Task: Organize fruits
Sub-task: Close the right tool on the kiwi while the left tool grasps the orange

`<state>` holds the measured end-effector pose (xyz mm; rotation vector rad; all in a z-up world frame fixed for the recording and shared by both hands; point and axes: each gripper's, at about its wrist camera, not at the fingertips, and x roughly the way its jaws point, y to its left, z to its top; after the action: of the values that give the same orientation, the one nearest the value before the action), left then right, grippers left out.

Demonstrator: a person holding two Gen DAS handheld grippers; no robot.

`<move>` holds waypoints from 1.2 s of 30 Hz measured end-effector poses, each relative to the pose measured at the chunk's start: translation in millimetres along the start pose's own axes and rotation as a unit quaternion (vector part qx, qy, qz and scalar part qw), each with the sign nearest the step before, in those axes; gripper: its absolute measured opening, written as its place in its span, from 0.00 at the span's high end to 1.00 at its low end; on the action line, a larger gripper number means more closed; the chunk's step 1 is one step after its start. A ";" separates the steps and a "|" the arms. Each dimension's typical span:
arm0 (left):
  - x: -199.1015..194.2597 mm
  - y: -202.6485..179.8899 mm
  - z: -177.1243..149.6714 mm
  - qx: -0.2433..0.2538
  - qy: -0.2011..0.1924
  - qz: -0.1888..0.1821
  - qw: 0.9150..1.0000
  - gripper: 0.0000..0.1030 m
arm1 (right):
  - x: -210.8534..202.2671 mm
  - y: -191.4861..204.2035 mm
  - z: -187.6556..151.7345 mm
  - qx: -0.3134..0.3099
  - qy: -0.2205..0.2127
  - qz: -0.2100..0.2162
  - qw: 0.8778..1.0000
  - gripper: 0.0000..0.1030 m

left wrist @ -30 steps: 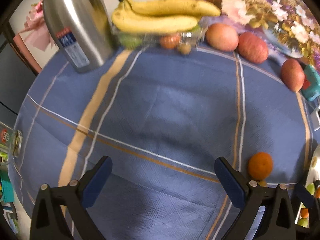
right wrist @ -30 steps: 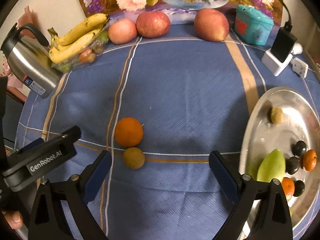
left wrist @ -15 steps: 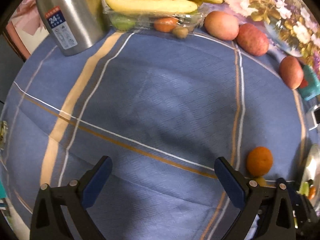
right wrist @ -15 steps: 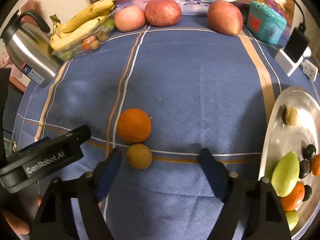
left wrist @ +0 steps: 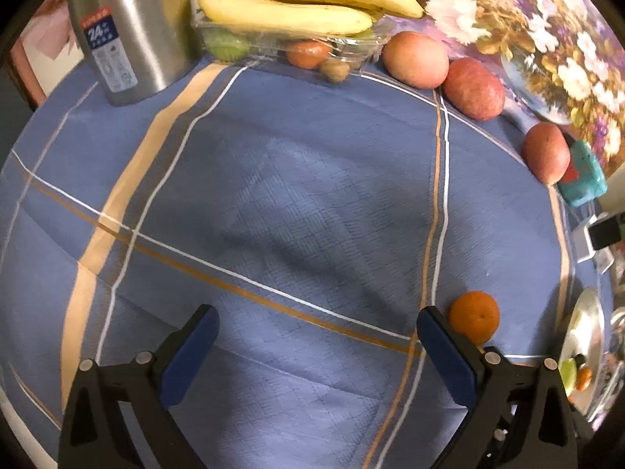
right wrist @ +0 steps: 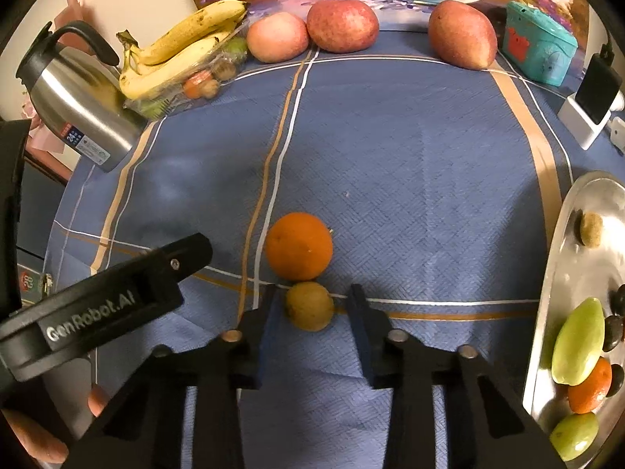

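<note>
Right wrist view: small yellow-brown fruit (right wrist: 309,305) on blue checked tablecloth (right wrist: 410,164), sitting between the pads of right gripper (right wrist: 312,306). Jaws narrow and closing, slim gaps visible on both sides of fruit, pads not yet pressing. Orange (right wrist: 299,245) touching the small fruit on its far side, so little room there; open cloth to the right, up to rim of steel tray (right wrist: 554,273) at right edge. Tray holding green fruits, dark round ones, a small orange one and one brownish one. Left gripper's black body, lettered GenRobot.AI, lying just left of right gripper; fingers of person's hand (right wrist: 35,435) at lower left. Small fruit round, dull-skinned, smaller than the orange; orange bright, pitted skin. Wide bare cloth in middle, crossed by tan and white stripes. Along far edge: bananas (right wrist: 179,51) on clear plastic punnet (right wrist: 203,78) of small fruits, three reddish fruits (right wrist: 343,23) in a loose row, teal box (right wrist: 539,49), steel thermos jug (right wrist: 78,109) at left, white charger block with black device at right, floral picture behind. Left wrist view: left gripper (left wrist: 316,348) hovering over bare cloth, jaws wide, nothing between them; orange just beyond right-hand finger, tray rim at far right, thermos and bananas at far edge.
</note>
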<state>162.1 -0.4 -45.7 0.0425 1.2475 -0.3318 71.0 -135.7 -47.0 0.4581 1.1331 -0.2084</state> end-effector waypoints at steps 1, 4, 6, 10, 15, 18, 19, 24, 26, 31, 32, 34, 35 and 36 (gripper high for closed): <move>-1.1 1.6 0.1 -0.001 0.000 -0.002 1.000 0.01 | 0.0 -0.1 -0.3 0.000 0.000 0.000 1.000 0.68; -2.7 2.3 0.8 -0.003 -0.002 -0.006 1.000 0.01 | 0.6 0.2 0.1 0.001 0.001 0.008 1.000 0.73; -4.9 2.6 0.5 -0.007 -0.002 -0.012 1.000 0.01 | 0.6 1.0 0.2 0.000 0.002 0.007 1.000 0.73; -11.4 5.7 2.2 -0.013 -0.006 -0.015 1.000 0.01 | -0.1 2.0 0.4 0.000 0.002 0.011 1.000 0.74; -15.5 9.1 2.6 -0.021 -0.010 -0.020 1.000 0.02 | -1.7 3.6 -0.4 -0.002 0.002 0.018 1.000 0.74; -16.8 10.7 3.4 -0.023 -0.012 -0.024 0.999 0.02 | -3.4 2.0 -0.5 -0.001 0.001 0.020 1.000 0.74; -17.1 10.3 3.3 -0.022 -0.012 -0.024 0.999 0.02 | -4.1 0.6 -0.6 0.000 0.001 0.021 1.000 0.74; -15.1 8.7 2.5 -0.027 -0.008 -0.027 0.999 0.02 | -10.7 -10.5 -0.1 0.009 -0.003 0.010 1.000 0.74; -13.7 6.0 2.0 -0.024 -0.006 -0.028 0.999 0.02 | -13.7 -17.6 0.3 0.015 -0.005 -0.002 1.000 0.74; -9.6 -6.4 3.4 -0.015 -0.002 -0.044 0.999 0.06 | -21.3 -38.3 1.7 0.038 -0.011 -0.015 0.999 0.74; -9.3 -10.3 3.4 -0.008 -0.002 -0.048 0.999 0.07 | -23.1 -42.4 2.0 0.042 -0.012 -0.020 0.999 0.74; -9.3 -18.1 3.3 0.006 -0.005 -0.053 0.999 0.07 | -26.4 -49.5 2.6 0.050 -0.015 -0.024 0.998 0.74; -9.5 -22.0 3.4 0.012 -0.006 -0.056 0.998 0.07 | -28.2 -52.6 2.8 0.053 -0.017 -0.022 0.998 0.74; -9.7 -25.6 3.5 0.019 -0.007 -0.059 0.998 0.08 | -30.2 -55.6 2.9 0.057 -0.019 -0.021 0.998 0.74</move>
<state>155.7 -23.3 -31.8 -0.0017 1.2327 -0.4575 39.3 -188.5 -32.3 0.5289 1.0982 -0.3178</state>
